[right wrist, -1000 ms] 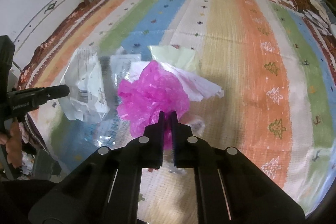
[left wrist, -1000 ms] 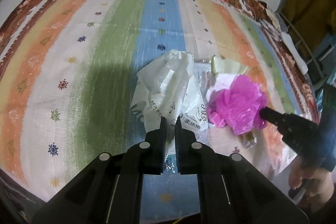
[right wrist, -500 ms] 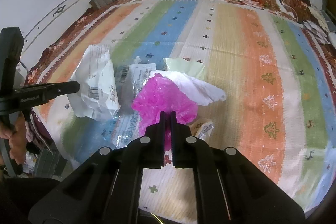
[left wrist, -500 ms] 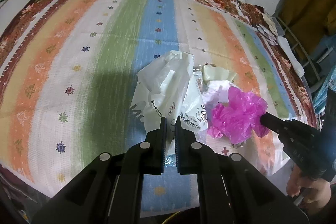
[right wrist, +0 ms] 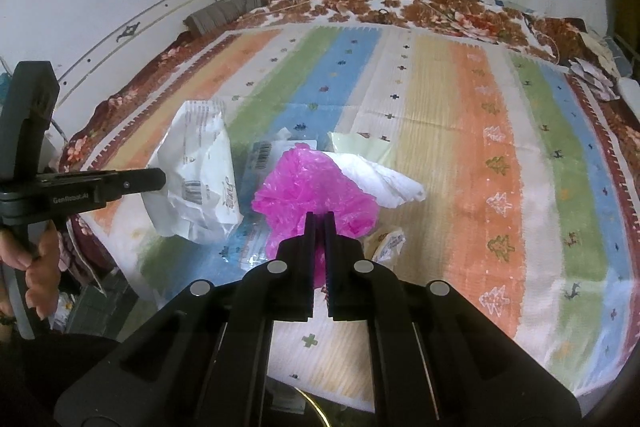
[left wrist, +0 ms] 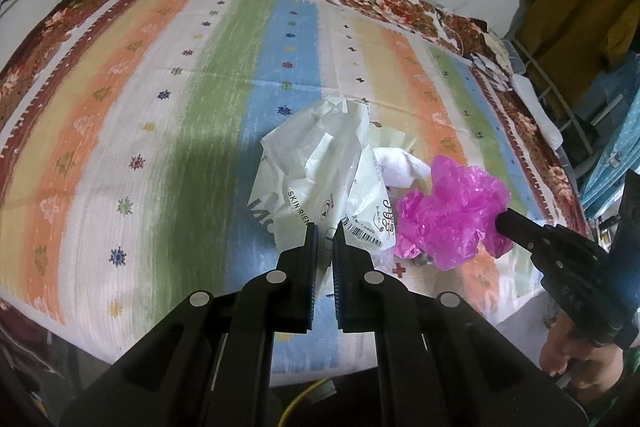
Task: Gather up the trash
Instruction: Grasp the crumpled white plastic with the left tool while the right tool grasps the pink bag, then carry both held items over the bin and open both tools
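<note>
Both grippers are up over the striped bed cover (right wrist: 460,131). The left gripper (left wrist: 324,227) is clamped down on the white printed wrapper (left wrist: 320,171), which hangs crumpled from its tips. The right gripper (right wrist: 319,217) is pinched tight on the crumpled pink plastic bag (right wrist: 316,183). Beneath them on the cover lie a white tissue (right wrist: 384,179), a clear plastic wrapper (right wrist: 256,163) and a small packet (right wrist: 390,243) just beside the pink bag.
</note>
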The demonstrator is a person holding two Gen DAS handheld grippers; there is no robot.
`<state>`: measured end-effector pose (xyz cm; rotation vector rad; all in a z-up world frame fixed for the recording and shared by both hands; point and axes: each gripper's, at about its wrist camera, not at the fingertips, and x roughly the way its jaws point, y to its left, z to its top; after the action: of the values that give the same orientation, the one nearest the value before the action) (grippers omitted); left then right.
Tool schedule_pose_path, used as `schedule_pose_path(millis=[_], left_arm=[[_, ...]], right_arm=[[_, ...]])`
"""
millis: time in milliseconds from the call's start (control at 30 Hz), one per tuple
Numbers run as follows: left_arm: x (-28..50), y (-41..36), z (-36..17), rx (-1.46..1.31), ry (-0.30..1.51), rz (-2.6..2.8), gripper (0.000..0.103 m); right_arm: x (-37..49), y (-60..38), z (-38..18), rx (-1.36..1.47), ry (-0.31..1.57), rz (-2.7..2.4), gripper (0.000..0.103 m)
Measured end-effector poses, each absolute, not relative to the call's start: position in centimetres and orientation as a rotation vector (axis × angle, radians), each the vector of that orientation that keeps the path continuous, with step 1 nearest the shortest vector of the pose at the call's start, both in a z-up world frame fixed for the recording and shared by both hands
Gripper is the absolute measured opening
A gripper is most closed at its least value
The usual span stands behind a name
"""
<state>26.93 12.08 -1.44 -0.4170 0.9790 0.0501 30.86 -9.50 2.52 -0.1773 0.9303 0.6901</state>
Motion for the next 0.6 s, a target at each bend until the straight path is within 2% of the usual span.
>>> schedule_pose_path(millis=[600], left_arm=[[22.0,9.2,2.1,-0.382,0.921,0.014,0.006]], right_arm=[[25.3,-12.5,6.2,-0.162,0.872,0.693,0.003]])
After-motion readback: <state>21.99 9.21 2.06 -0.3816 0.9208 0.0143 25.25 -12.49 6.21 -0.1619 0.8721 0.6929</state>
